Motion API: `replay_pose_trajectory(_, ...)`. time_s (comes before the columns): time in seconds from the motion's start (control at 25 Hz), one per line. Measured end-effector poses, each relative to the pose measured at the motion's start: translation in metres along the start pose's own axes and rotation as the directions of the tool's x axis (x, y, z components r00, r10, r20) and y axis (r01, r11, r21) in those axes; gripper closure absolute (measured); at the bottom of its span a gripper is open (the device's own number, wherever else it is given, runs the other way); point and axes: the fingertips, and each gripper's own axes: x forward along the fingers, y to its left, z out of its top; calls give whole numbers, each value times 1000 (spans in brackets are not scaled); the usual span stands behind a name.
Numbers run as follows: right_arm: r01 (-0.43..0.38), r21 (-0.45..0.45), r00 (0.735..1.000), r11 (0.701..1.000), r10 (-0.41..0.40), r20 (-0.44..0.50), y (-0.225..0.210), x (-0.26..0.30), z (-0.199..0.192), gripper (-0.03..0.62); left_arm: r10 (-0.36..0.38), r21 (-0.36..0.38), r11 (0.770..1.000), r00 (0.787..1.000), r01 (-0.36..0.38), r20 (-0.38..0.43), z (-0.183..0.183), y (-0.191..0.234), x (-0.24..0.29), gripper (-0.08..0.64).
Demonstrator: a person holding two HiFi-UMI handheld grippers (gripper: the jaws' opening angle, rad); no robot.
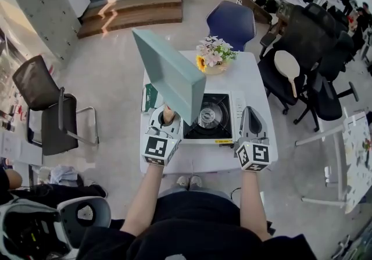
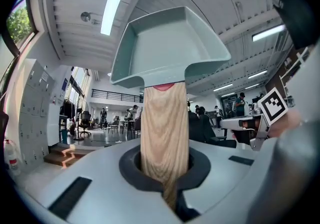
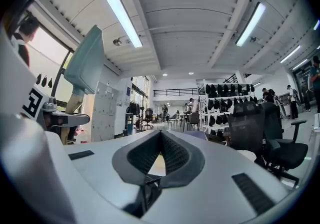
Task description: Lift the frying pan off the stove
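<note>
Teal pan (image 1: 168,72) stands on end, wooden handle (image 1: 168,113) at 6 o'clock, body toward 11. Our left gripper (image 1: 167,119) pinches the handle; our right gripper (image 1: 251,112) is pressed together.

The frying pan (image 1: 168,72) is up over the stove's (image 1: 224,107) left edge, with flowers (image 1: 214,55) behind on the table (image 1: 256,78).

The raised pan (image 1: 168,72) hangs over the left half of the stove (image 1: 224,130) and blocks reach there. The right half is open from above, save a glass object (image 1: 207,117) at its middle. Flowers (image 1: 213,55) crowd the far edge of the table (image 1: 256,81).
</note>
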Motion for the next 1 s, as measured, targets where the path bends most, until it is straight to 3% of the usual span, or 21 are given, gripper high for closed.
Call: replay_pose_trajectory(1.0, -25, 0, 1000, 1000, 25, -15, 12, -4, -2, 592, 34, 29, 999, 999, -34, -11, 2, 4, -11, 546)
